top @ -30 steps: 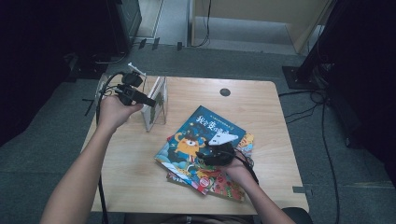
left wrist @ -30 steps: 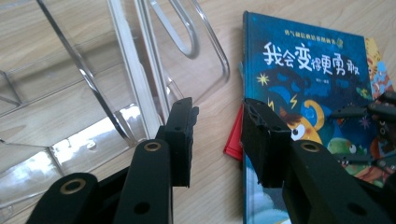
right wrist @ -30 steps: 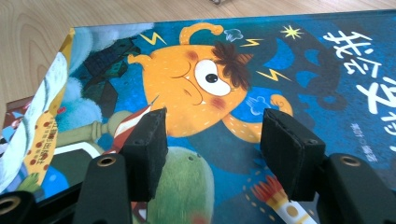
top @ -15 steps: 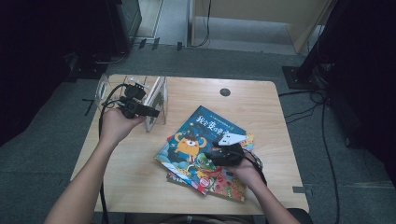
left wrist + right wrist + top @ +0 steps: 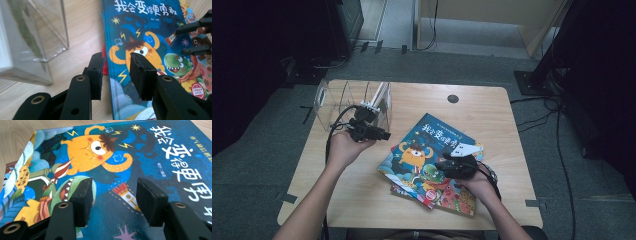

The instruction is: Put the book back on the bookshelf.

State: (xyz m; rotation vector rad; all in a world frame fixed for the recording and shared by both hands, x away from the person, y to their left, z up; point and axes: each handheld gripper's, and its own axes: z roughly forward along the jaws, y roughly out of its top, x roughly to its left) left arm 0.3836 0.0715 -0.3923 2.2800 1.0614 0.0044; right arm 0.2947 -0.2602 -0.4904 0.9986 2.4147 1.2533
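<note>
Wooden surface [image 5: 362,200] on grey carpet: my left tool [image 5: 116,75], part-open and just widened, nears the blue book [image 5: 424,150] at centre. Right tool [image 5: 113,197], narrowing, hovers empty above it. Clear rack [image 5: 332,97] at ten o'clock awaits; nothing lifted yet.

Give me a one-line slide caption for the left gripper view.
Open left gripper approaches the blue picture book beside a clear rack.

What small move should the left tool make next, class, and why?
Probably slide the left tool on toward the near edge of the blue picture book with the orange monster and straddle it. Its jaws, which have just been opening, are empty and point at that edge. The book lies flat on a red-edged book, beside the clear plastic book rack; the right tool hovers open over its cover.
</note>
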